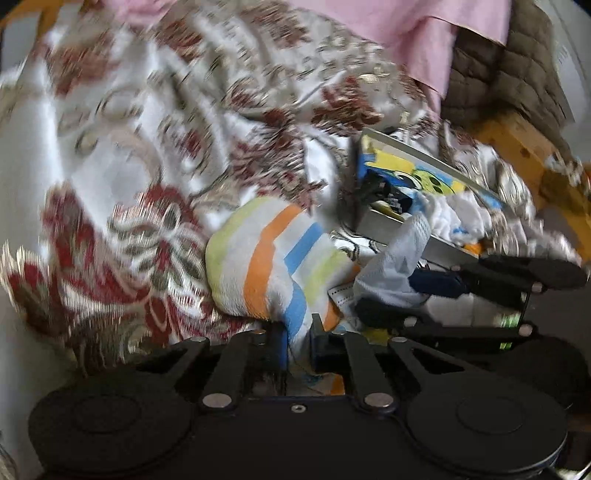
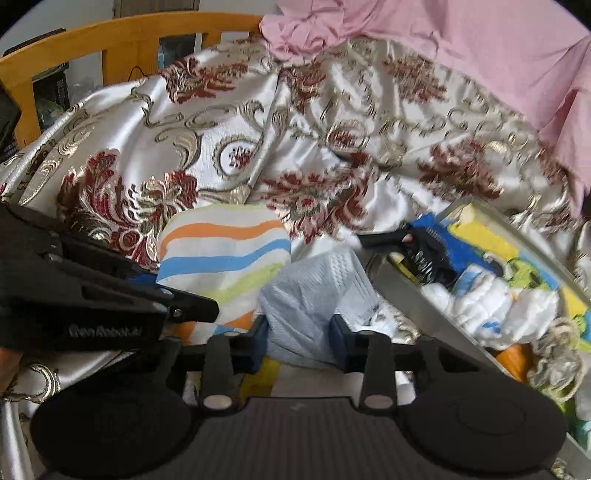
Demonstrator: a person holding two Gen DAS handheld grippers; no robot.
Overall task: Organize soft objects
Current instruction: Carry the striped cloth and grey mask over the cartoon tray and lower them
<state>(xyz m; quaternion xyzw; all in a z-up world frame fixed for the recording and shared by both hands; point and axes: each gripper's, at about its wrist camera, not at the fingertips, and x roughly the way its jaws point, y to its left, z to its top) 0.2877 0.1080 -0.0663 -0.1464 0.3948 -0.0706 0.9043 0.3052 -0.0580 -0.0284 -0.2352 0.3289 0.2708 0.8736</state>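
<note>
Here the left hand-held gripper (image 1: 298,345) is pressed together on a fold of the soft striped terry cloth with orange, blue and lime bands on white (image 1: 266,258), which bunches up just ahead of its fingers and lies on the shiny white satin bedspread patterned with dark red and gold flowers (image 1: 122,122). Just to its right, the right hand-held gripper (image 2: 300,334) pinches a crumpled pale blue waffle-textured cloth (image 2: 314,291) between its blue pads (image 2: 338,332), the cloth bulging up beyond the fingertips. The striped cloth sits to the left of the right hand-held gripper, touching the pale blue one. Further right of both lies a flat silver-edged box with a blue and yellow cartoon print (image 2: 480,240), holding white bunched fabric (image 2: 491,299) and a black item I cannot identify. Beyond the bedspread hangs a pink sheet (image 2: 461,48), with a yellow wooden bed rail (image 2: 122,33) to the far left.
</note>
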